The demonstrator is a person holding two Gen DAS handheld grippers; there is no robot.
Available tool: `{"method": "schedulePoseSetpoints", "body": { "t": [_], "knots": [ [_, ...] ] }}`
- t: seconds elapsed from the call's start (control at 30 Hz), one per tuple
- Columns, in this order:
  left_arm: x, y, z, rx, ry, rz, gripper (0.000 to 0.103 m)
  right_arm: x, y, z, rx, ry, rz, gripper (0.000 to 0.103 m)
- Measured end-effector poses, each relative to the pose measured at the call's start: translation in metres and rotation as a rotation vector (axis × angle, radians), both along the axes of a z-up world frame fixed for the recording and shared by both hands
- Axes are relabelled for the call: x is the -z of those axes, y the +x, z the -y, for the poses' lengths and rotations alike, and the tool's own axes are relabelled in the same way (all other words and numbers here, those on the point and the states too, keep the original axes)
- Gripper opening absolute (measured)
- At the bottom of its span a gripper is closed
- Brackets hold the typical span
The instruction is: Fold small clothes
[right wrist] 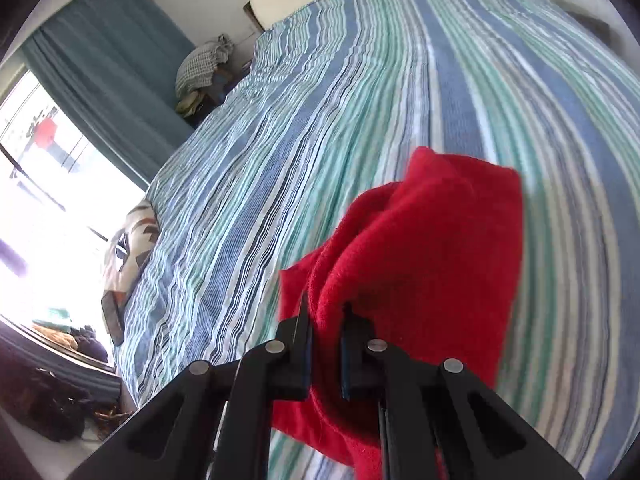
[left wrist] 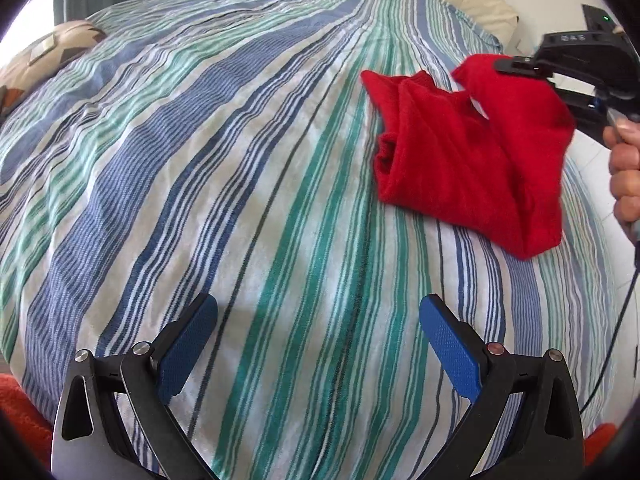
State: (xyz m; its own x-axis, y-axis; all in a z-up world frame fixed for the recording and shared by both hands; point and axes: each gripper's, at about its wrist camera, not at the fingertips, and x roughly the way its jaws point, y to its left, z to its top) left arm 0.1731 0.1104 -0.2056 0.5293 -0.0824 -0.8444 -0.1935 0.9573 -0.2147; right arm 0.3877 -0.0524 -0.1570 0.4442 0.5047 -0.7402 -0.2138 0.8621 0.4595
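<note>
Right now you are holding the left gripper (left wrist: 318,344) low over the striped bedspread (left wrist: 200,184), its blue-padded fingers (left wrist: 188,350) standing wide apart with only bare cloth showing between them. Just beyond and to its right, the red garment (left wrist: 452,164) is lying bunched on the bedspread, one end draped flat and the other being lifted off the bed. Your right gripper (right wrist: 326,312) is pinching that raised end, its jaws pressed close on a fold of the red fabric, which is hanging down around and below them in the right wrist view. Your hand (left wrist: 626,172) is gripping the handle at the edge of the left view. Farther off, a patterned cushion (left wrist: 48,56) is resting near the bed's far edge, beside the teal curtain (right wrist: 112,64) and bright window (right wrist: 44,200).
</note>
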Motion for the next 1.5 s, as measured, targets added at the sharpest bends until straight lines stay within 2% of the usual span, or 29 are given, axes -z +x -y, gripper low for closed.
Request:
{"method": "schedulePoseSetpoints", "body": {
  "t": [0.07, 0.1, 0.13, 0.17, 0.27, 0.33, 0.4, 0.47, 0.5, 0.57, 0.6, 0.8, 0.87, 0.97, 1.1, 1.2, 1.27, 1.33, 1.43, 1.5],
  "knots": [
    [0.001, -0.001, -0.006, -0.017, -0.004, -0.006, 0.101, 0.023, 0.003, -0.031, -0.024, -0.015, -0.033, 0.015],
    [0.001, -0.001, -0.008, -0.023, -0.005, -0.008, 0.101, 0.035, 0.004, -0.042, -0.044, 0.011, -0.072, 0.023],
    [0.001, -0.002, -0.01, -0.028, -0.007, -0.01, 0.101, 0.048, 0.002, -0.045, -0.067, 0.064, -0.127, 0.04],
    [0.001, -0.002, -0.012, -0.032, -0.009, -0.01, 0.101, 0.056, 0.001, -0.044, -0.08, 0.135, -0.173, 0.046],
    [0.0, -0.003, -0.016, -0.044, -0.023, -0.009, 0.101, 0.044, -0.009, -0.024, -0.124, 0.362, -0.17, 0.052],
    [-0.001, -0.002, -0.019, -0.053, -0.043, -0.01, 0.101, 0.022, -0.016, -0.007, -0.153, 0.383, -0.109, 0.059],
    [-0.002, -0.002, -0.022, -0.065, -0.065, -0.011, 0.101, 0.001, -0.023, 0.015, -0.137, 0.29, -0.006, 0.059],
    [-0.002, -0.002, -0.024, -0.073, -0.084, -0.012, 0.101, -0.01, -0.03, 0.027, -0.087, 0.099, 0.076, 0.059],
    [-0.001, -0.001, -0.024, -0.075, -0.087, -0.013, 0.101, -0.008, -0.033, 0.029, -0.081, 0.006, 0.087, 0.059],
    [-0.001, 0.0, -0.025, -0.075, -0.084, -0.014, 0.101, 0.008, -0.039, 0.022, -0.12, -0.106, 0.059, 0.05],
    [-0.001, 0.0, -0.025, -0.074, -0.08, -0.014, 0.101, 0.019, -0.043, 0.015, -0.153, -0.138, 0.045, 0.041],
    [0.002, -0.001, -0.022, -0.068, -0.045, -0.014, 0.101, 0.079, -0.079, -0.077, -0.347, -0.306, 0.12, 0.03],
    [0.003, -0.002, -0.023, -0.071, -0.034, -0.016, 0.101, 0.094, -0.088, -0.093, -0.341, -0.321, 0.133, 0.03],
    [0.004, -0.003, -0.023, -0.074, -0.034, -0.019, 0.101, 0.09, -0.091, -0.091, -0.347, -0.268, 0.124, 0.03],
    [0.002, -0.002, -0.024, -0.076, -0.046, -0.018, 0.101, 0.054, -0.098, -0.056, -0.325, -0.191, 0.155, 0.03],
    [0.002, -0.002, -0.024, -0.077, -0.052, -0.016, 0.101, 0.022, -0.106, -0.013, -0.215, -0.115, 0.21, 0.03],
    [0.003, -0.002, -0.024, -0.075, -0.047, -0.018, 0.101, 0.016, -0.111, 0.009, -0.147, -0.13, 0.227, 0.03],
    [0.004, -0.001, -0.022, -0.071, -0.032, -0.021, 0.101, 0.031, -0.111, 0.019, -0.13, -0.167, 0.181, 0.03],
    [0.007, -0.001, -0.017, -0.059, 0.003, -0.024, 0.101, 0.085, -0.11, 0.021, -0.158, -0.239, -0.002, 0.03],
    [0.008, -0.002, -0.014, -0.053, 0.026, -0.022, 0.101, 0.087, -0.127, 0.02, -0.144, -0.254, 0.041, 0.03]
  ]
}}
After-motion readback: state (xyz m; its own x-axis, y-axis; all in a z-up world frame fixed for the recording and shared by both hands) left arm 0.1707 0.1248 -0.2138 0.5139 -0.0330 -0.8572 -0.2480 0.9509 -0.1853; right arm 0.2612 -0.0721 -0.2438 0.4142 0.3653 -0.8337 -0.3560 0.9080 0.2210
